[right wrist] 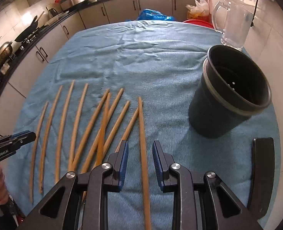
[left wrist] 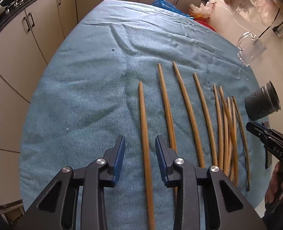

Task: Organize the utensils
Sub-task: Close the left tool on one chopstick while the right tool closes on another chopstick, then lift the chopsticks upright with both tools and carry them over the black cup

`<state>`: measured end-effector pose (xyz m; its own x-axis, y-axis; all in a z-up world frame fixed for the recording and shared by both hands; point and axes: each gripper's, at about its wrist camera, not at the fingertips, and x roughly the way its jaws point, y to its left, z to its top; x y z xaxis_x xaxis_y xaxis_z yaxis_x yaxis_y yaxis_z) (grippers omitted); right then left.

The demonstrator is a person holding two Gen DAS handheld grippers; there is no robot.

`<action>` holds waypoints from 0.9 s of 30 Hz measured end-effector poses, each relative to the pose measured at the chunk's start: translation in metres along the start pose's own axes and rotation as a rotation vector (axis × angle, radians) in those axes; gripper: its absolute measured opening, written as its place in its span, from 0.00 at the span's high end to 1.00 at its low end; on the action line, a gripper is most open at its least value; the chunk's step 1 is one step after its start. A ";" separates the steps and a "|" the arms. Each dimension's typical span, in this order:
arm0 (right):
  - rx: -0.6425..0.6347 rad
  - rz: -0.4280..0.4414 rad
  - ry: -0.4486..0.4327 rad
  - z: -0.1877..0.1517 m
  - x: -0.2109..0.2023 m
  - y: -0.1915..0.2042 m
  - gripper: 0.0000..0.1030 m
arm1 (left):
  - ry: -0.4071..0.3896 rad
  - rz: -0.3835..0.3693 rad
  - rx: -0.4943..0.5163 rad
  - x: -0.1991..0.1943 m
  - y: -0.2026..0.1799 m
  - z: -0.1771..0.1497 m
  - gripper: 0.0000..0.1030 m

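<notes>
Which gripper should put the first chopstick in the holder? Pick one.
Right. The right gripper is open astride a chopstick, with the black holder right beside it. The left gripper sits farthest from that holder.

Wooden chopsticks (right wrist: 103, 122), smooth, matt brown. Blue cloth (left wrist: 87, 88), ribbed and a little rough, with creases. Dark cup (right wrist: 231, 99), matt, plastic by its look, with a grey metallic band under the rim. Clear glass jug (right wrist: 231, 26), shiny. Matt black plastic grippers (left wrist: 140, 147) (right wrist: 139, 151) with ribbed blue pads (left wrist: 120, 153) and polished metal pins.
</notes>
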<state>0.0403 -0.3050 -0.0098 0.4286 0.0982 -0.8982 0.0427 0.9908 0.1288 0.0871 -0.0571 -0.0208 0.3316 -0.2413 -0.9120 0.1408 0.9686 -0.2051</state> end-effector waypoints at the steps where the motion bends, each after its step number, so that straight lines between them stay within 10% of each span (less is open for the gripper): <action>1: 0.000 -0.007 0.004 0.001 0.002 -0.001 0.73 | 0.006 -0.004 0.004 0.001 0.000 0.002 0.70; 12: -0.020 -0.051 0.051 0.008 0.027 0.002 0.74 | 0.022 0.057 0.021 0.018 -0.005 0.021 0.71; 19: -0.021 -0.080 0.070 0.018 0.036 0.003 0.75 | 0.017 0.084 0.007 0.022 -0.006 0.027 0.93; 27: -0.021 -0.056 0.054 0.021 0.032 0.007 0.93 | -0.044 0.048 0.022 0.003 -0.013 0.024 0.94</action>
<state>0.0730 -0.2970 -0.0286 0.3770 0.0473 -0.9250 0.0463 0.9965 0.0698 0.1087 -0.0718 -0.0120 0.3793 -0.1973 -0.9040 0.1441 0.9777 -0.1529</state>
